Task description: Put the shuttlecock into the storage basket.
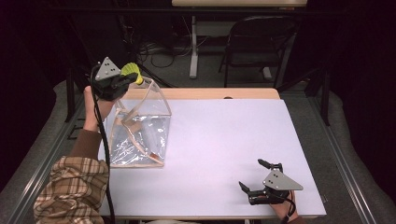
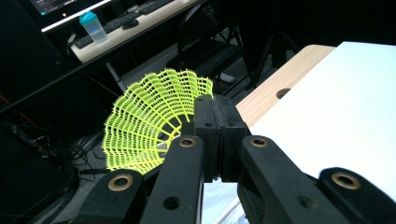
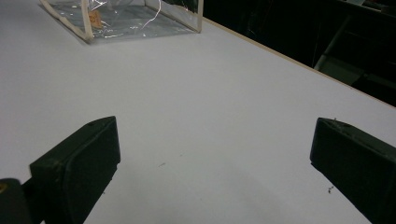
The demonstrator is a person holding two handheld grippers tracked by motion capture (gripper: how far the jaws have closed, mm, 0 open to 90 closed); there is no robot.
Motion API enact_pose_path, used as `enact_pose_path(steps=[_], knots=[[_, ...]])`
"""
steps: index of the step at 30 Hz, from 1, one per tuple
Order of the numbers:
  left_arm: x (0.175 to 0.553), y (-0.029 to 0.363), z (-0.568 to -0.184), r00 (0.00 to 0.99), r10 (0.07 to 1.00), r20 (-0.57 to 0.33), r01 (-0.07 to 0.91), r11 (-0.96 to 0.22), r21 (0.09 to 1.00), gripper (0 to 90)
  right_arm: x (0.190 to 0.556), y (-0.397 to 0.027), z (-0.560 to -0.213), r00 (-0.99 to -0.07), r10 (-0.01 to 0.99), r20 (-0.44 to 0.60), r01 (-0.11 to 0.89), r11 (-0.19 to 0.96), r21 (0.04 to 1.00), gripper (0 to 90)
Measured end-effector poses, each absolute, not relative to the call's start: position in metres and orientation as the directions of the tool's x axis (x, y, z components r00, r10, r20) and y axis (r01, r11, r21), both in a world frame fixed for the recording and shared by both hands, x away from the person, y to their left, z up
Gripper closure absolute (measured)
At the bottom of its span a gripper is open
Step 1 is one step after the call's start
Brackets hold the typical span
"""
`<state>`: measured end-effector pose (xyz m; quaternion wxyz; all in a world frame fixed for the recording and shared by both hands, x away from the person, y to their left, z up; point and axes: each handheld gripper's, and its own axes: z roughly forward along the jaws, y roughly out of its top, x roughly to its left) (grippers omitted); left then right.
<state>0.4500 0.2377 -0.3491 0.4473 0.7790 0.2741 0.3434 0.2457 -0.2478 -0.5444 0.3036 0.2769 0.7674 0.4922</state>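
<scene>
A yellow-green plastic shuttlecock (image 1: 131,72) (image 2: 144,126) is held up at the far left of the table, with my left gripper (image 1: 130,79) (image 2: 215,112) shut on the edge of its mesh skirt. It hangs just above the top of a clear plastic bag (image 1: 140,130) (image 3: 121,18) with beige trim, which stands on the white table (image 1: 224,140). Something small and orange lies inside the bag. Near the front right edge my right gripper (image 1: 251,173) (image 3: 215,154) rests low over the table, jaws wide open, with nothing between them.
A wooden strip (image 1: 205,93) with a hole runs along the table's far edge. Beyond it stand a black folding chair (image 1: 257,42) and a desk leg. The left gripper view shows a desk with a blue-capped bottle (image 2: 93,28) and keyboards.
</scene>
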Motion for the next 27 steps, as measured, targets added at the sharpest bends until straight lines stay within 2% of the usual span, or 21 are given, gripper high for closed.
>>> enact_pose_path(steps=[27], knots=[[0.459,0.24,-0.368,0.622,0.74,0.255,0.171,-0.447,0.878,89.5,0.246,-0.248,-0.544,-0.662,0.724,-0.194,0.125,0.362,0.924,1.2]])
